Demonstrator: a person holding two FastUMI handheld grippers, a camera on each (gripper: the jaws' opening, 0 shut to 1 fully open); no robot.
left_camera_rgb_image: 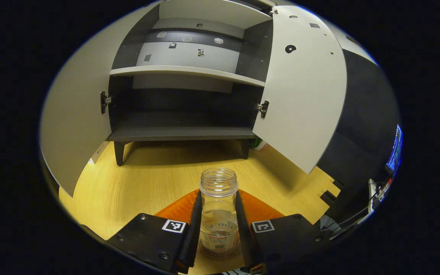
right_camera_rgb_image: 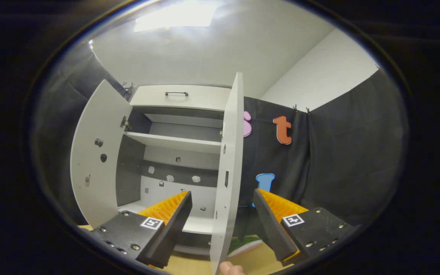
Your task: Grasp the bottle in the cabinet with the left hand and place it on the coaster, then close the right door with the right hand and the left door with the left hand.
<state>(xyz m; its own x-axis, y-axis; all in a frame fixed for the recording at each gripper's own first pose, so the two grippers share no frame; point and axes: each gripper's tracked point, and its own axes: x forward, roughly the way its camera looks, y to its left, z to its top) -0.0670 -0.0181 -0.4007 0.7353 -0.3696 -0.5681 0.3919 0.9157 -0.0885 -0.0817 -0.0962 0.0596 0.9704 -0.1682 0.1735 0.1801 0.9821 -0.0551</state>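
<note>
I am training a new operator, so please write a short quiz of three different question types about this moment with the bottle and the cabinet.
1. True or false: the clear bottle stands upright on the orange coaster, between the left gripper fingers.
2. Multiple choice: the cabinet doors are A) both shut, B) both open, C) only the left door open.
3. Fill in: in the right gripper view, the edge of the right door stands between the fingers of the open ____ gripper.

Key: 1 true; 2 B, the left door and right door both hang open; 3 right.
</note>
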